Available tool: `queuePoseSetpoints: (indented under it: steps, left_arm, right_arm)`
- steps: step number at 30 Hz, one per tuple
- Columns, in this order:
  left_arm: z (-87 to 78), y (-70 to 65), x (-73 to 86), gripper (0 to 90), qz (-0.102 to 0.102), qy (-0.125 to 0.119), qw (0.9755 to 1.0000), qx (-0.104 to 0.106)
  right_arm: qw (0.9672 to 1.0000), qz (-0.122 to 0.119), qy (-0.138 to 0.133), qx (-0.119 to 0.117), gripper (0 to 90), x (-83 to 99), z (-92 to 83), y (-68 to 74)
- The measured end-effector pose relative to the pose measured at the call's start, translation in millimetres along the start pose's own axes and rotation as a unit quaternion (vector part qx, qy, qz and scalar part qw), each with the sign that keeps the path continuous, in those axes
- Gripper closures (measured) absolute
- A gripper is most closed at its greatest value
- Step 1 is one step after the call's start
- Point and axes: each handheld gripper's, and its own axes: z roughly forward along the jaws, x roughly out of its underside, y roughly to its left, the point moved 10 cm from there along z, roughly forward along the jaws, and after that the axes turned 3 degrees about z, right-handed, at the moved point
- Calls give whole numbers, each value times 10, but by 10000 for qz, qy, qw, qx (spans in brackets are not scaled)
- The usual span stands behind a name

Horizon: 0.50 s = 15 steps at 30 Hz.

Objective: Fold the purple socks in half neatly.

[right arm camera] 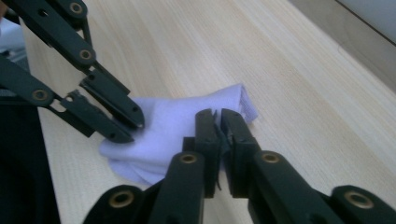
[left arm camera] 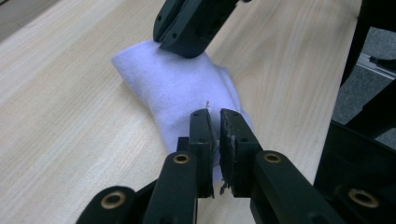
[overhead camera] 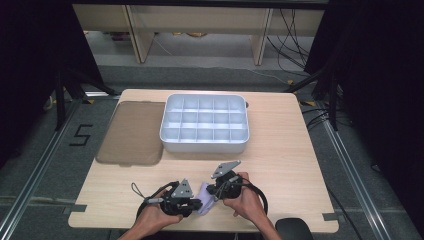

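1. Pale wood table (overhead camera: 280, 150) fills my high view, on a dark floor with cables behind. A white divided tray (overhead camera: 205, 124) sits at the far middle, with a brown mat (overhead camera: 131, 132) lying just beside it on the left.
2. Near the front edge, I see my left gripper (overhead camera: 196, 204) and right gripper (overhead camera: 216, 192) meeting at a small lavender cloth (overhead camera: 205, 197) lying between them.
3. From my left gripper view, the left gripper (left arm camera: 215, 116) has its jaws drawn together, pinching the near edge of the cloth (left arm camera: 182, 88); the other gripper presses the far end.
4. From my right gripper view, the right gripper (right arm camera: 218, 116) is likewise clamped on the cloth (right arm camera: 177, 121), which lies folded on the table (right arm camera: 289, 84).
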Motion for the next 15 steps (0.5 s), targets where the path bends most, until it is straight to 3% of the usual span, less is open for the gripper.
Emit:
queuePoseSetpoints:
  steps: [1,3,7,9,10,11,12,15]
  left_arm:
    - [-4,1,4,827,44,45,10000,-3]
    - [11,-17,-3,828,-80,5,10000,2]
    - [13,-9,-4,828,-70,-4,10000,-25]
    - [5,6,2,827,50,48,10000,-21]
    - [15,-9,-4,828,-69,-6,10000,-30]
    - [11,-13,2,827,-22,26,10000,-17]
    - [7,-3,1,827,104,38,9999,-29]
    - [5,-6,4,827,134,61,9999,-30]
  right_arm:
    - [9999,57,-55,-104,814,-6,-2,20]
    - [9997,132,-203,46,745,-37,-43,-24]
    - [9985,454,-313,-26,601,-80,-75,-61]
    - [9981,532,-223,-227,550,-72,-41,-50]
    - [9977,605,-98,-288,539,-53,-10,-51]
    - [9973,647,-107,-339,534,-51,26,-50]
    - [9973,612,50,-401,528,-21,51,-57]
    - [9963,692,143,-488,513,-21,110,-42]
